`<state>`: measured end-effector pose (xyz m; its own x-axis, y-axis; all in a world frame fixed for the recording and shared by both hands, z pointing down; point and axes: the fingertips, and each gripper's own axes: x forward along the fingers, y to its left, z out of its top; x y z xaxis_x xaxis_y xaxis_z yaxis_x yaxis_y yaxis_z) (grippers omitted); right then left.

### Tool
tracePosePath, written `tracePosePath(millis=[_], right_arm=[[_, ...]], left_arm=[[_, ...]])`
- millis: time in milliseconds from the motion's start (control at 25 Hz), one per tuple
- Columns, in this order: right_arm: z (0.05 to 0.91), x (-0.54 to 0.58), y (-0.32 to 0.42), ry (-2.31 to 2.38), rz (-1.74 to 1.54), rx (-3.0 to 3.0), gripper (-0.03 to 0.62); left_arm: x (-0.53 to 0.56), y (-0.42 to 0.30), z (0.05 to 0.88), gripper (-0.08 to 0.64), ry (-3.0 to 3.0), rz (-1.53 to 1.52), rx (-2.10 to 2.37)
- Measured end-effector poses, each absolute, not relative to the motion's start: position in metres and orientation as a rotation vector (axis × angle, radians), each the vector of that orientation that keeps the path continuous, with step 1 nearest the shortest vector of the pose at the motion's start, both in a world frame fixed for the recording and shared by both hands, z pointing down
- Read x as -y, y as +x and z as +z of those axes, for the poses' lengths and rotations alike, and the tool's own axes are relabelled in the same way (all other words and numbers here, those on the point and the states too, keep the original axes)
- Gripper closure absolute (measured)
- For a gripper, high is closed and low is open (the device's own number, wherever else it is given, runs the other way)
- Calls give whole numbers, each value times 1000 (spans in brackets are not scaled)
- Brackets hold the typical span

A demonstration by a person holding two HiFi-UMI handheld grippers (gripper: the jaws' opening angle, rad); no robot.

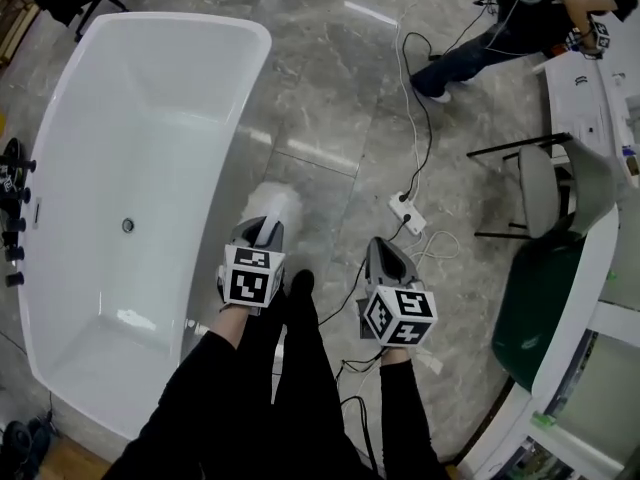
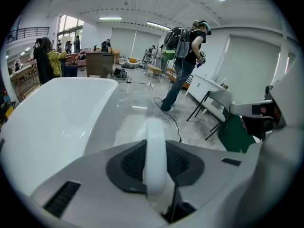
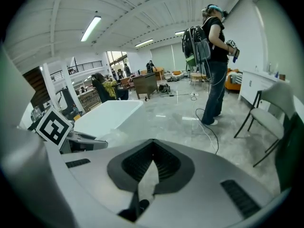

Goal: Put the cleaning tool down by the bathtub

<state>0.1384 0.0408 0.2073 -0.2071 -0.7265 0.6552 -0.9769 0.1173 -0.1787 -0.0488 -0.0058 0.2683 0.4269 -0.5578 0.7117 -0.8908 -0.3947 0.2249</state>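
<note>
I see a grey marble floor with a white bathtub along its left side. My left gripper clamps the white cleaning tool, whose fluffy head is just beside the tub's right wall. My right gripper is closed and empty.

Bathtub at left, cleaning tool just beside its wall, power strip on floor further right
</note>
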Motion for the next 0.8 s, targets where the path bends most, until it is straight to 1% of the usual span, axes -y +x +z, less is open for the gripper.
tracePosePath(millis=[360,800], right_arm=[[280,11,150,1573,797,2029,592],[408,72,156,1531,762,2065,591]], left_arm=[[56,-38,342,463,2060,726,1273],[117,-32,457,463,2060,627,1350]])
